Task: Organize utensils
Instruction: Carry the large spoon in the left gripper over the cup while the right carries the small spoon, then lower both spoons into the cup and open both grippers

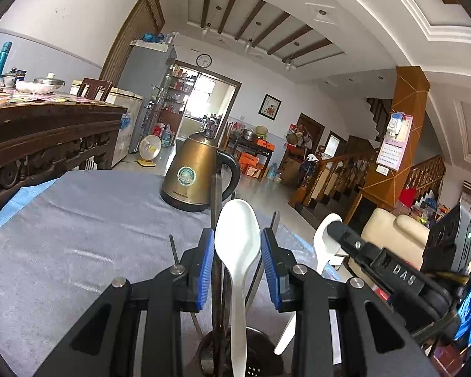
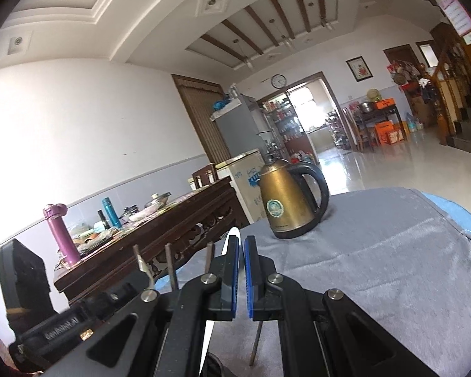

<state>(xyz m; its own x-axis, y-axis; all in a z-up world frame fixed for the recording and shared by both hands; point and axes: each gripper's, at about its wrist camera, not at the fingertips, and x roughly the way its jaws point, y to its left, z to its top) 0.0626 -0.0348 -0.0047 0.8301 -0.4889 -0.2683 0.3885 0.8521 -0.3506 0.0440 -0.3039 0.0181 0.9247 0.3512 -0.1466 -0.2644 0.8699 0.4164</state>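
Note:
In the left wrist view a white spoon (image 1: 237,235) stands bowl up between the blue pads of my left gripper (image 1: 238,251), which is shut on the bowl's sides. Its handle runs down into a perforated metal holder (image 1: 257,367) at the bottom edge. Dark sticks (image 1: 216,207) stand in the holder too. My right gripper (image 1: 332,227) reaches in from the right, its tip against a second white spoon (image 1: 322,248). In the right wrist view the right gripper (image 2: 241,242) is shut with nothing seen between its pads. That white spoon (image 2: 232,232) passes behind its left finger.
A brass-coloured kettle (image 1: 194,172) (image 2: 285,207) stands at the far side of the grey cloth table (image 1: 78,235) (image 2: 376,267). A carved dark wooden table (image 1: 47,125) (image 2: 160,235) loaded with bottles and dishes is beside it. Thin dark sticks (image 2: 169,264) rise left of the right gripper.

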